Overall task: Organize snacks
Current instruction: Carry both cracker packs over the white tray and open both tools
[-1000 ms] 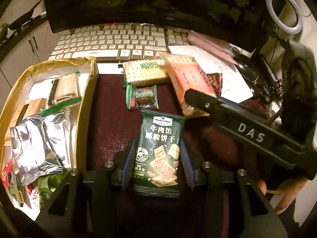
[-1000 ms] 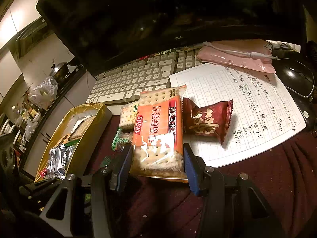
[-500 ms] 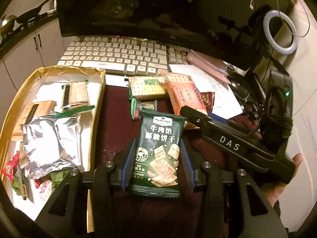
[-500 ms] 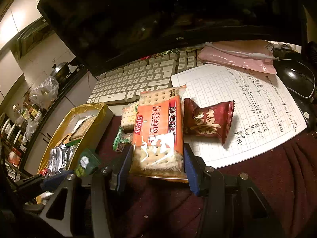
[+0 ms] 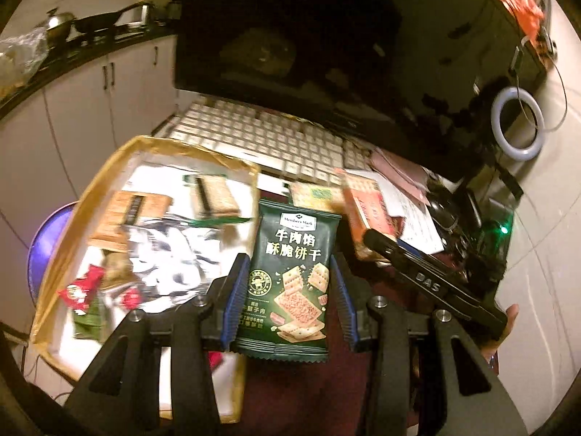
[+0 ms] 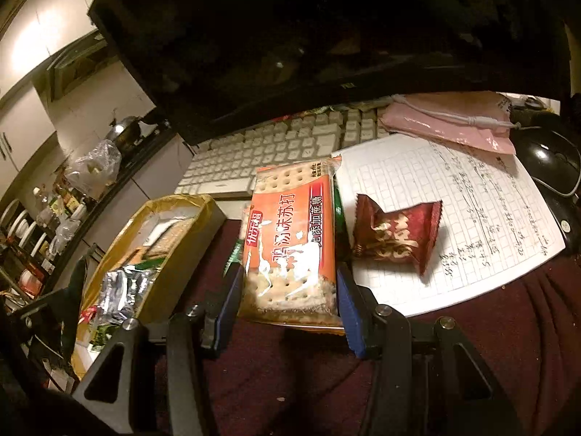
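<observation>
My left gripper (image 5: 287, 301) is shut on a dark green cracker packet (image 5: 290, 276) and holds it in the air, right of the yellow-rimmed box (image 5: 65, 239) that holds several snack packs. My right gripper (image 6: 287, 298) is shut on an orange soda cracker packet (image 6: 290, 243), lifted off the dark red cloth. A red candy packet (image 6: 395, 236) lies on the lined paper (image 6: 472, 200). A green-labelled cracker pack (image 5: 312, 196) lies near the keyboard. The right gripper's body (image 5: 432, 283) shows in the left wrist view.
A white keyboard (image 6: 276, 156) and a dark monitor (image 6: 326, 36) stand behind. A black mouse (image 6: 552, 160) and a pink pouch (image 6: 454, 120) lie at the right. A ring light (image 5: 519, 123) stands at the far right. The box (image 6: 152, 254) sits left of the cloth.
My left gripper has risen with the green packet and swung left toward the box. My right gripper has lifted the orange packet slightly off the cloth.
</observation>
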`<state>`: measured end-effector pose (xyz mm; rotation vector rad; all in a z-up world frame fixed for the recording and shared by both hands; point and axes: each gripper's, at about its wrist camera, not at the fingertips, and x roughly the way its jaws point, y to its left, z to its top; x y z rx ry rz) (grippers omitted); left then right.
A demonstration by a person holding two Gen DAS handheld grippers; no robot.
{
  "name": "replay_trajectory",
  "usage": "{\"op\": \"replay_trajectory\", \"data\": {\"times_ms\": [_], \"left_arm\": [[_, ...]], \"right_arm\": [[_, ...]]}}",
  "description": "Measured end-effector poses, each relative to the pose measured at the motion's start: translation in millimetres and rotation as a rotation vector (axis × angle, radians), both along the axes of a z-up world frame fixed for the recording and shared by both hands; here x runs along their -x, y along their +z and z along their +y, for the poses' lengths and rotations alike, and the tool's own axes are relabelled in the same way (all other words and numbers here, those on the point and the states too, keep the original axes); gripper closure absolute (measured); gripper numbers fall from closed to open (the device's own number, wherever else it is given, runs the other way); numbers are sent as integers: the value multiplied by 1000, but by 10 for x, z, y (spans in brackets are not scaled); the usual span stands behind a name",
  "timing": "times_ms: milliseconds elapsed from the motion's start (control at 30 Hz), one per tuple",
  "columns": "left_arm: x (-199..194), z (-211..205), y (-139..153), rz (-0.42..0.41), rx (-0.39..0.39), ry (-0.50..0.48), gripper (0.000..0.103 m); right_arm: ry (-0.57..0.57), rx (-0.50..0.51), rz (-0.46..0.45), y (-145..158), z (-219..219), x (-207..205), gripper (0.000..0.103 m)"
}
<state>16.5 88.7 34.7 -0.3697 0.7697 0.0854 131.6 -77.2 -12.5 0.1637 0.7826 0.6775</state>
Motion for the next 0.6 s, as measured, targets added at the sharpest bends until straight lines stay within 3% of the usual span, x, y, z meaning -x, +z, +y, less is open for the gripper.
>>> {"op": "replay_trajectory", "data": {"times_ms": [167,600], "left_arm": [[138,253,17,-10,-3,66,57],[347,719,-180,26,10,182,57]], "right_arm": [[16,7,-37,111,102,135,53],[157,-42,-23,178,643,481,53]]}}
